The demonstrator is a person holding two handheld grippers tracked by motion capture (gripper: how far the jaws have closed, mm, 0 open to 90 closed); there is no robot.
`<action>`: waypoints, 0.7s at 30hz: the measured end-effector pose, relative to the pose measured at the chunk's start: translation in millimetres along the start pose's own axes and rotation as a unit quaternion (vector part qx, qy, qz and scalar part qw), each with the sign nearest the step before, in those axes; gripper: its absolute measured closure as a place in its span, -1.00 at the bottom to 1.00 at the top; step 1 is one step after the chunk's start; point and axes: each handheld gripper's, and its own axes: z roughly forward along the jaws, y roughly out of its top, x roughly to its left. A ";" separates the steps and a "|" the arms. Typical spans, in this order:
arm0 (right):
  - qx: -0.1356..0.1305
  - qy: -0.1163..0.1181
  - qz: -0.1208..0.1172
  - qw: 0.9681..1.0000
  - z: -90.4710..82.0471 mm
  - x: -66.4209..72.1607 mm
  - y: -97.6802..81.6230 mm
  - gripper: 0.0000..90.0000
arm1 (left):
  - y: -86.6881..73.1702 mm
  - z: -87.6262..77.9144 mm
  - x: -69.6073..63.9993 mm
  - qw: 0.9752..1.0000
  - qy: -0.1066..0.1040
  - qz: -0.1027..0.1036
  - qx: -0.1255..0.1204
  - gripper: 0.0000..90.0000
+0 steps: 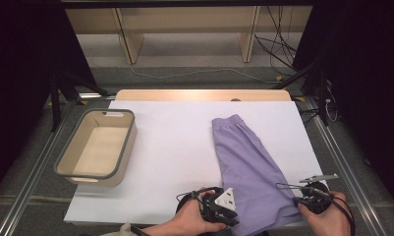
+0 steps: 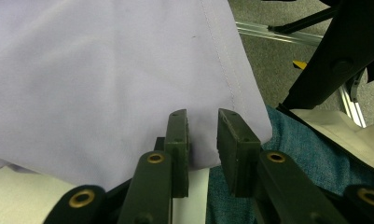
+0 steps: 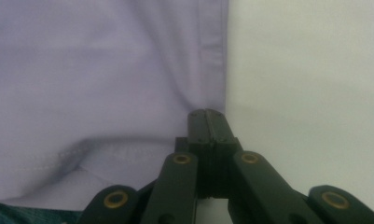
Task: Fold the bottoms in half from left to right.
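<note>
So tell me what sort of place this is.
Probably a lab or recording workspace, not a home: a white-covered table on a metal rail frame, loose cables on the floor behind, and bare wooden shelving at the back.

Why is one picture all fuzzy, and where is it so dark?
Right gripper view: soft and blurry, the purple cloth smeared, its stitching barely showing. Left gripper view: sharper, the hem stitches clear. High view: bright white table, pitch-dark sides, and a warm glare on the far wooden edge.

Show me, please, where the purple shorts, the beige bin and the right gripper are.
purple shorts (image 1: 243, 157), high view, middle of the cloth.
beige bin (image 1: 130, 135), high view, right wall.
right gripper (image 3: 208, 122), right gripper view, tips of the closed jaws.
</note>
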 end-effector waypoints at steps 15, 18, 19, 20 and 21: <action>-0.028 -0.007 -0.007 1.000 -2.0 1.1 2.4 0.89 | 0.7 -5.6 2.2 1.000 0.008 -0.004 -0.007 0.55; -0.063 0.001 -0.012 0.998 -2.7 4.1 6.3 0.77 | 0.9 -8.2 3.6 1.000 0.012 -0.008 -0.012 0.50; -0.074 0.003 -0.014 0.997 -2.8 4.9 7.8 0.73 | 1.0 -9.2 4.1 1.000 0.015 -0.009 -0.015 0.48; -0.087 0.007 -0.014 0.996 -2.7 5.9 9.4 0.69 | 1.2 -10.4 4.8 1.000 0.016 -0.011 -0.018 0.45; -0.097 0.011 -0.016 0.995 -2.5 6.9 11.0 0.67 | 1.4 -11.3 5.4 1.000 0.017 -0.014 -0.021 0.43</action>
